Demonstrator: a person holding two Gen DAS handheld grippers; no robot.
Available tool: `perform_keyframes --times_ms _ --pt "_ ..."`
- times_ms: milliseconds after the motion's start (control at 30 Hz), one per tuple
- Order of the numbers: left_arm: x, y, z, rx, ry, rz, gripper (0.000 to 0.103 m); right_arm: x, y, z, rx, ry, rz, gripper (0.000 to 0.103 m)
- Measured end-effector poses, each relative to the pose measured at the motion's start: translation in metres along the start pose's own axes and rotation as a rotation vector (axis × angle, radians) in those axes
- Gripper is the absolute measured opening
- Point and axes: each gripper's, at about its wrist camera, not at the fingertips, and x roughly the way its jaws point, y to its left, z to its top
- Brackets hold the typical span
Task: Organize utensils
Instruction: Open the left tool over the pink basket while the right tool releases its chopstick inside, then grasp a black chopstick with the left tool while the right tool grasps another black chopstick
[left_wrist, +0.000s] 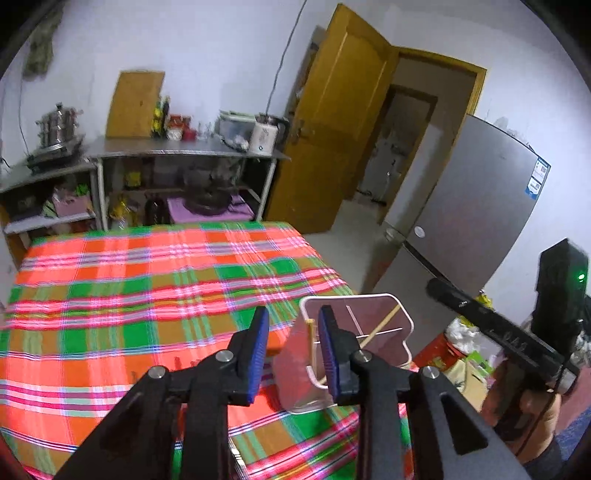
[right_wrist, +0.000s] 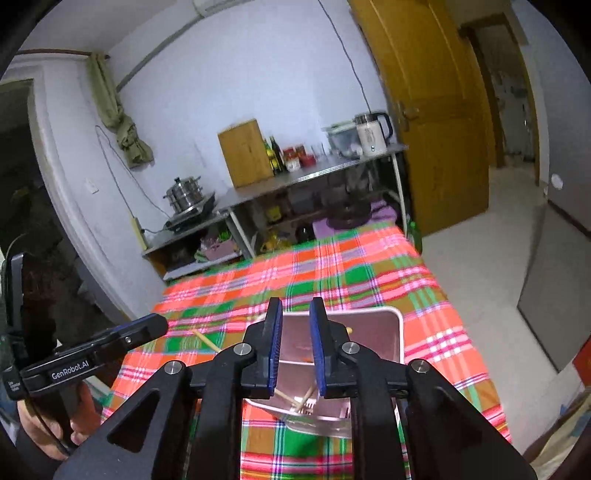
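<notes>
A clear plastic utensil holder (left_wrist: 388, 325) stands on the plaid tablecloth (left_wrist: 147, 288) near the table's right edge. Wooden chopsticks (left_wrist: 380, 326) lean inside it. My left gripper (left_wrist: 291, 328) is open and empty, just left of the holder, with its right finger in front of the holder's near wall. In the right wrist view the holder (right_wrist: 369, 332) lies below my right gripper (right_wrist: 295, 325), which is open and empty above it. Chopsticks (right_wrist: 301, 400) rest in the holder's bottom, and one end (right_wrist: 207, 341) sticks out to the left.
A steel shelf (left_wrist: 184, 151) with a pot, bottles, a kettle and a cutting board stands beyond the table. A wooden door (left_wrist: 332, 129) is open at the right. A grey fridge (left_wrist: 472, 206) stands right of the table. The other gripper's handle (left_wrist: 498, 328) is at right.
</notes>
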Motion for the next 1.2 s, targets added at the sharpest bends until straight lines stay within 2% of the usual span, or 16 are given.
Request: perform_keyframes --times_ms 167,533,867,1200 --pt "-0.023 0.022 -0.018 -0.015 -0.032 0.051 0.029 -0.012 0.020 -0.011 -0.039 -0.009 0.038 0.016" --pt "-0.038 0.083 -0.089 -0.133 0.015 0.160 0.029 0.013 0.060 -0.077 -0.102 0.134 0.131 0.016" --pt "-0.009 0.125 -0.147 -0.192 0.157 0.260 0.026 0.052 0.074 -0.120 -0.111 0.270 0.162 0.016" --pt "0.027 0.147 -0.154 -0.195 0.226 0.280 0.026 0.091 0.081 -0.147 -0.119 0.366 0.134 0.015"
